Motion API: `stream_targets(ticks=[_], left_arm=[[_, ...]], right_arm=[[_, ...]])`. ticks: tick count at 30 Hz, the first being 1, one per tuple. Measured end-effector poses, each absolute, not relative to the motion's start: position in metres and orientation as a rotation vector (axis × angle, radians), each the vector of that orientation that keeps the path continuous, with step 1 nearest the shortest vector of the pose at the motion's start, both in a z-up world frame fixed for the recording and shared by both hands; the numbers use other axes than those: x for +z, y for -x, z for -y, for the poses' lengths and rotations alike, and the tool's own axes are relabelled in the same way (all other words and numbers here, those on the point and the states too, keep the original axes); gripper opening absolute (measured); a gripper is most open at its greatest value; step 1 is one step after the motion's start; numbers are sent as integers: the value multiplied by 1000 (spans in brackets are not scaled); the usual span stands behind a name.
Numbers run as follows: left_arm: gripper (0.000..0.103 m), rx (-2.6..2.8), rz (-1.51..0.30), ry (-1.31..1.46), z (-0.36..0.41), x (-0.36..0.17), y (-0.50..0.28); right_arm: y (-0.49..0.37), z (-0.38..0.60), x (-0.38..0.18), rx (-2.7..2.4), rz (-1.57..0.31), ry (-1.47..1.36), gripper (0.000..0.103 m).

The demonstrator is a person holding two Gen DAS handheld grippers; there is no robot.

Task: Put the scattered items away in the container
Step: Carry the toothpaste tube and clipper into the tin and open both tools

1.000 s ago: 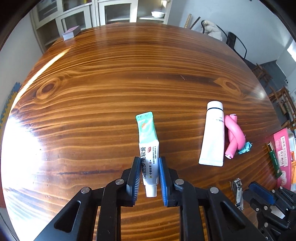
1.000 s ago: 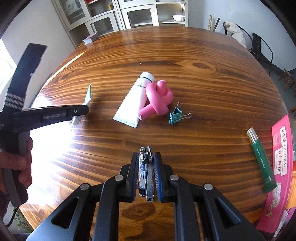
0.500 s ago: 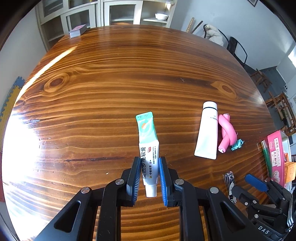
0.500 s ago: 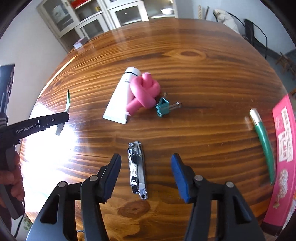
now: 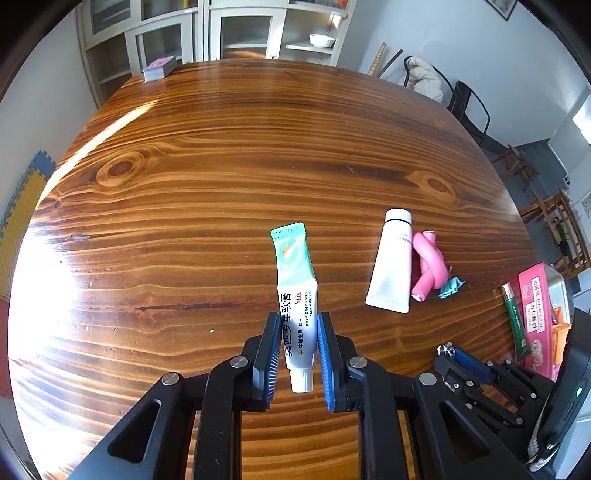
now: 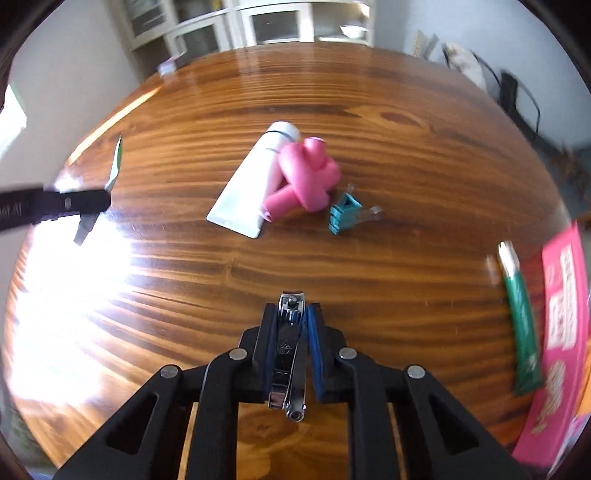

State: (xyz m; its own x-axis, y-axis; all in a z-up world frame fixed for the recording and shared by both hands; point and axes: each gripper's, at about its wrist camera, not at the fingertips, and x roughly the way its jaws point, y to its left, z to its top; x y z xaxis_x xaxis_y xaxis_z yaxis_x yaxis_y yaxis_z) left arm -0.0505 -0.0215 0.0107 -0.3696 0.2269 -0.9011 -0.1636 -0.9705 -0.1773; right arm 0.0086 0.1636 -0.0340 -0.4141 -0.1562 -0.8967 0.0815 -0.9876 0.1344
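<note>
My left gripper (image 5: 297,321) is shut on a green-and-white ointment tube (image 5: 295,280), cap toward me, held clear above the wooden table (image 5: 221,166). My right gripper (image 6: 292,314) is shut on a silver nail clipper (image 6: 290,350) low over the table. Ahead lie a white tube (image 6: 251,184), a pink twisted foam curler (image 6: 306,177) and a teal binder clip (image 6: 343,214). A dark green tube (image 6: 521,317) lies by a pink box (image 6: 561,314) at the right. In the left wrist view the right gripper (image 5: 454,360) shows at lower right, and a grey container rim (image 5: 557,288) shows behind the pink box (image 5: 535,306).
A small stack of cards (image 5: 159,68) sits at the table's far edge. White cabinets (image 5: 240,33) line the back wall, and chairs (image 5: 472,107) stand past the table's right side. Bright sun glare covers the table's left part (image 6: 66,295).
The right gripper opened over the nail clipper lying on the table, then shut on it again. The left gripper has risen with the ointment tube still in its grip.
</note>
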Motion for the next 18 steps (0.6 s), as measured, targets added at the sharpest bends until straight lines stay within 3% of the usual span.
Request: stream_targets(ticks=[4, 18], left_arm=[[21, 2419, 80, 1570, 11, 24, 42], [21, 2284, -28, 1411, -107, 61, 4]], right_arm=[[-24, -191, -17, -2540, 261, -1592, 18], [-83, -289, 50, -2742, 424, -1451, 18]])
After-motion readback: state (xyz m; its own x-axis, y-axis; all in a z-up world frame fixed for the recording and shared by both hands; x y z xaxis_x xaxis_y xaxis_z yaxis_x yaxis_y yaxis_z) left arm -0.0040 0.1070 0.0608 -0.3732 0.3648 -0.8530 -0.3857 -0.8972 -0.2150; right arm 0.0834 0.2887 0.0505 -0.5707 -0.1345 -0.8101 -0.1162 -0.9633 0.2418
